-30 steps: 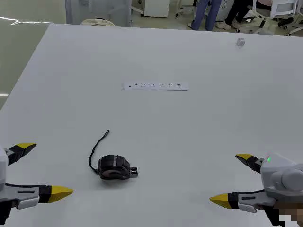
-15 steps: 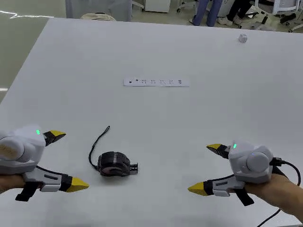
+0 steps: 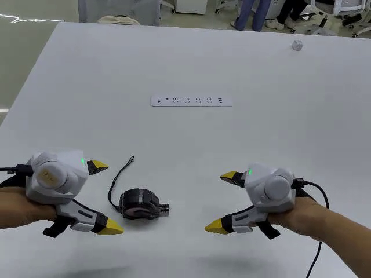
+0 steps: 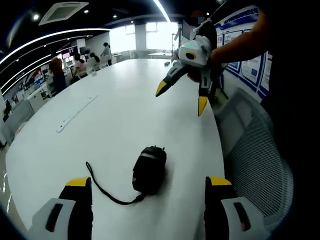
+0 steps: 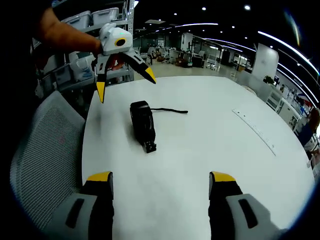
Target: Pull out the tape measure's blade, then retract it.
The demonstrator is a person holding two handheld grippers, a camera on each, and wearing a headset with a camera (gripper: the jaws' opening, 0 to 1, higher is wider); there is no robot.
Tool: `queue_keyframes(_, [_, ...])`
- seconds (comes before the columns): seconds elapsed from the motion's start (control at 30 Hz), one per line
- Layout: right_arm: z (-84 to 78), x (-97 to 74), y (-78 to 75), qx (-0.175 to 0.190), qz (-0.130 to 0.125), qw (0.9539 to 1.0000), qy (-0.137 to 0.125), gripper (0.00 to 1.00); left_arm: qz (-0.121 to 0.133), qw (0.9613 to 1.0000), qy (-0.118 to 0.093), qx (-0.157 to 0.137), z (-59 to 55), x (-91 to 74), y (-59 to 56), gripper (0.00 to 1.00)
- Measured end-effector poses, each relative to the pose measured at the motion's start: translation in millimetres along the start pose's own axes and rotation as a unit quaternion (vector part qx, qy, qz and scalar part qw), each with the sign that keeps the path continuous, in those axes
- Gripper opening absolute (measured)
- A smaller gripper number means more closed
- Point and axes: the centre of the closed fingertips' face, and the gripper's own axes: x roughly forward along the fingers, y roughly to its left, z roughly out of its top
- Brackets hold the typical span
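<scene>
**Left gripper (image 3: 106, 198) and right gripper (image 3: 220, 201) wide open, tape measure (image 3: 140, 204) between them**

Both grippers I'm steering have white, rounded plastic bodies and black jaws ending in pointed yellow tips. Each has a small green light glowing on top. The left one's jaws are spread wide, one tip near the far end of the tape measure's cord (image 3: 119, 176) and the other just beside the case on the near side, neither touching it. The right one's jaws are just as wide and point toward the tape measure from the other side, a little apart from it. Neither gripper holds anything.

The left hand (image 3: 17, 208) and the right hand (image 3: 298, 215) each grasp a gripper from behind and hold it low over the table (image 3: 261, 116), tips angled inward toward each other. A thin black cable (image 3: 317, 231) trails from the right gripper.

The tape measure is a black, rounded case lying flat on the smooth, matte white tabletop. Its small hook end sits at the case's mouth and faces the right gripper. The thin black cord curls away from the opposite side.

Well beyond it lies a long, flat white power strip (image 3: 191, 101). A small pale block (image 3: 297, 46) sits near the far right edge. The left gripper view catches a grey mesh chair back (image 4: 260, 170) beside the table.
</scene>
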Motion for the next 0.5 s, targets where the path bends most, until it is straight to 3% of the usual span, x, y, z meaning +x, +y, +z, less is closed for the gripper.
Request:
queue_keyframes(0.2, [5.4,10.6,2.5,-0.015,0.016,0.9997,0.009,0.75,-0.018,0.9996,0.012,0.020,4.7,7.7,-2.3,0.86])
queue_keyframes(0.3, [8.1,17.2,3.9,-0.020,0.024,0.9994,0.013,0.70,-0.028,0.9990,0.028,0.020,3.6,14.8,-2.9,0.80])
queue_keyframes(0.4, [11.3,25.1,5.7,-0.025,0.032,0.9990,0.018,0.69,-0.027,0.9973,0.058,0.036,-1.6,22.9,-0.4,0.79])
queue_keyframes(0.5, [13.8,33.8,10.1,-0.033,0.044,0.9982,0.022,0.67,-0.045,0.9958,0.069,0.040,-2.6,30.9,-5.1,0.76])
